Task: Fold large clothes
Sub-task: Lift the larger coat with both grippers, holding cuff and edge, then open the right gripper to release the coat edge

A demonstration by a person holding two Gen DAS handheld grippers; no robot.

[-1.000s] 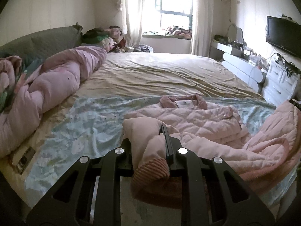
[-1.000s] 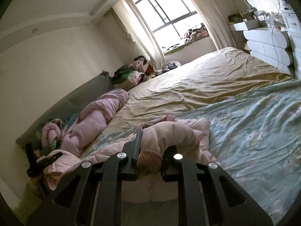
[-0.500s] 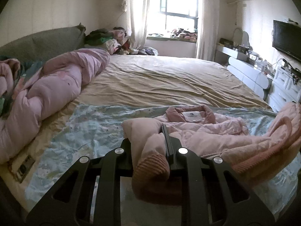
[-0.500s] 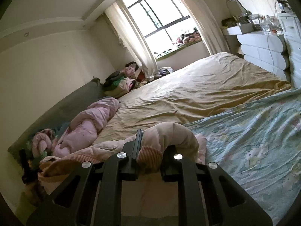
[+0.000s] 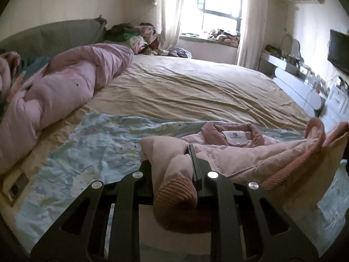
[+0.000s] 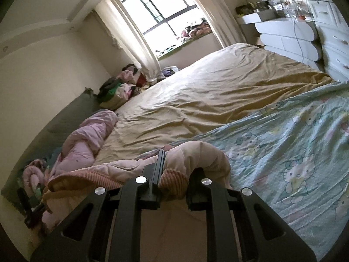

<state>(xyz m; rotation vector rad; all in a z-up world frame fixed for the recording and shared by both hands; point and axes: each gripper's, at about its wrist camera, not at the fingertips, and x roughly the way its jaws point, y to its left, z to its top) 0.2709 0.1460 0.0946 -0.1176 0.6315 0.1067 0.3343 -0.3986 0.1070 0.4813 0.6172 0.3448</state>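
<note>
Along the left edge of the bed (image 5: 196,91), a rolled lilac duvet (image 5: 61,91) lies against the grey headboard (image 5: 54,35), its far end reaching toward a heap of clothes (image 5: 130,35) at the far left corner. A tan sheet covers the far half of the bed; a pale blue cartoon-print sheet (image 5: 91,150) covers the near half.

On that blue sheet, near the bed's near edge, lies the pink quilted jacket (image 5: 240,152), its darker collar and white label facing up and pointing toward the window (image 5: 220,0).

The left gripper (image 5: 174,168) has its jaws clamped on the jacket's bottom edge, with the ribbed corduroy hem bulging out between the fingers and hanging toward the camera. From there the lifted hem runs rightward in a raised ridge to the view's right edge.

In the right wrist view, the right gripper (image 6: 174,170) is likewise closed tight on a bunch of the same jacket (image 6: 200,155), a ribbed hem fold pinched between its fingers and a quilted loop arching over the right one.

Beyond the bed's right edge stand a white dresser (image 6: 288,37) and a wall-mounted television (image 5: 339,50).
</note>
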